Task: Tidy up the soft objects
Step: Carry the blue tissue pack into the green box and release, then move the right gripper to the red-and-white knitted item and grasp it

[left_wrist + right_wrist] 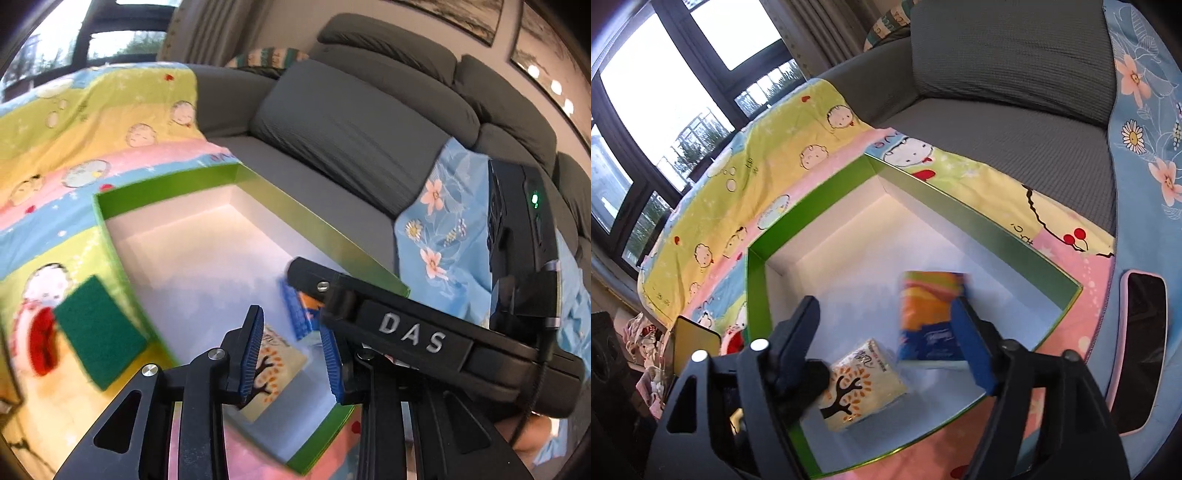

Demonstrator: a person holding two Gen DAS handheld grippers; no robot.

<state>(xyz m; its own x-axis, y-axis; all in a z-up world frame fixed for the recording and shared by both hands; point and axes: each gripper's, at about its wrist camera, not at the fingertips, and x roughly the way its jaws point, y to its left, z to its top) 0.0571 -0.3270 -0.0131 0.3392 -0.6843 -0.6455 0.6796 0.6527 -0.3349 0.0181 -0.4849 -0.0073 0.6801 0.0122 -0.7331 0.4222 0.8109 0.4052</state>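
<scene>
A green box with a white inside (255, 177) (761, 254) lies on a cartoon quilt on the sofa. A cream tissue pack with a tree print (273, 373) (860, 384) lies on its floor. Beside it an orange and blue tissue pack (931, 317) (306, 310) stands against my right gripper's right finger. My right gripper (890, 339) is open above the box; its body crosses the left wrist view. My left gripper (291, 354) is open and empty over the cream pack. A green scouring pad (98, 332) lies on the quilt left of the box.
The cartoon quilt (92, 122) covers the sofa's left part. A grey cushion (343, 129) and a blue floral cloth (450, 229) lie to the right. A dark phone-like item (1141, 350) lies on the blue cloth. Windows (665, 92) are behind.
</scene>
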